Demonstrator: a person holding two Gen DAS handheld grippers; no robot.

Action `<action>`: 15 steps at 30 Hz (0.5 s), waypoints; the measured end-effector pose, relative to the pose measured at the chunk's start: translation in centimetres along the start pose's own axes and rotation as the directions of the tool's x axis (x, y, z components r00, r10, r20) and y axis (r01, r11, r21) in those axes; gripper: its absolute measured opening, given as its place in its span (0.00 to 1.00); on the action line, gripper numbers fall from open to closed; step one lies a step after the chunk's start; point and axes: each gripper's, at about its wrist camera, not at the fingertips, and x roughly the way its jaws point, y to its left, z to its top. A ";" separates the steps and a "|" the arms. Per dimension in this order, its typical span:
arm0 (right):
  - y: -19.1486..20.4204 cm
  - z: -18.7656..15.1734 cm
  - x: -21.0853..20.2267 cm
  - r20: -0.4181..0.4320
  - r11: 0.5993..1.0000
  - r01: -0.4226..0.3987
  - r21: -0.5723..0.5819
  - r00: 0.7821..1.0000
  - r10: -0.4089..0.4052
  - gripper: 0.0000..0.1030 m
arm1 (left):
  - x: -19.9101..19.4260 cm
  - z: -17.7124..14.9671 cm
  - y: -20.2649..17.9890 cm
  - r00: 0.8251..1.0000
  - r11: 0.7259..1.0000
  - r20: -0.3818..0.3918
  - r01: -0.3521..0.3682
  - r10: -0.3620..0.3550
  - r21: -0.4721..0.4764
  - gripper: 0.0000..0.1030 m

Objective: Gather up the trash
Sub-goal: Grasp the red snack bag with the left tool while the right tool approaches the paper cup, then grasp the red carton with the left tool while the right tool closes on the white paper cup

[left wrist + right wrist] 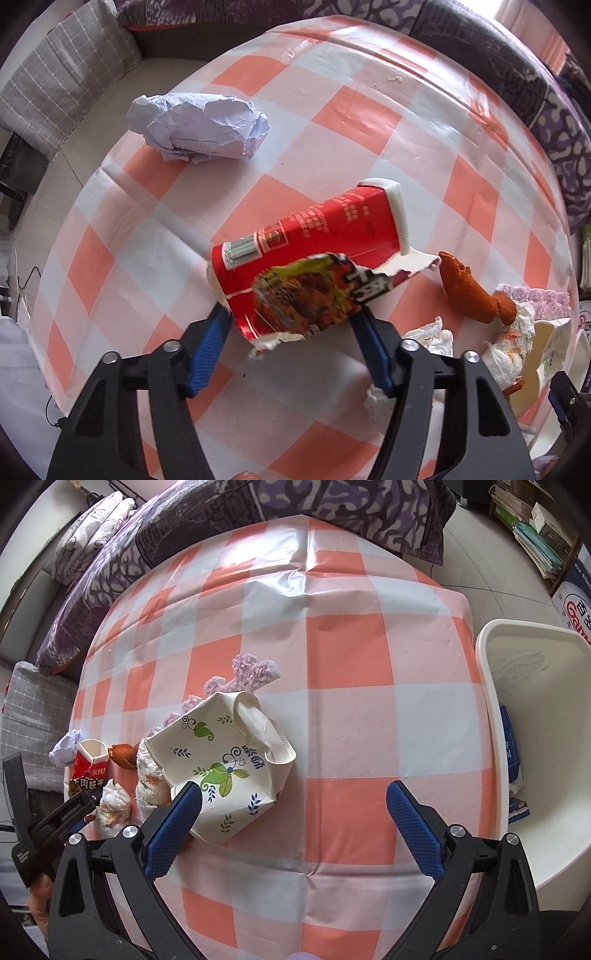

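My left gripper (291,317) is shut on a crushed red instant-noodle cup (314,251), its blue pads pressing the torn lower end; the cup also shows in the right wrist view (88,764). A crumpled white paper ball (195,127) lies on the checked tablecloth (351,122) at the far left. My right gripper (293,797) is open and empty; its left finger (177,819) touches or overlaps a crushed white paper cup with leaf print (225,760). An orange peel (469,291), stained tissues (513,350) and purple foam bits (251,672) lie beside it.
A white plastic bin (532,738) stands off the table's right edge with a blue box inside. A sofa with purple patterned blankets (332,502) runs behind the table. A grey checked cushion (62,74) sits at the left. Stacked books and a carton stand at the far right.
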 end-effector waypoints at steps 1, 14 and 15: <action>0.1 0.0 0.2 0.002 1.000 -0.003 0.006 1.000 0.003 0.93 | -0.3 0.0 -0.2 1.000 1.000 0.004 0.007 -0.007 0.004 0.42; 1.8 0.7 0.9 0.053 0.997 -0.066 -0.026 0.996 0.068 0.42 | -3.2 -0.5 -1.1 0.994 0.998 0.084 0.066 -0.068 0.021 0.11; 1.7 0.8 0.8 0.060 0.997 -0.078 -0.028 0.995 0.079 0.34 | -3.5 -0.6 -1.0 0.994 0.997 0.084 0.074 -0.076 0.018 0.10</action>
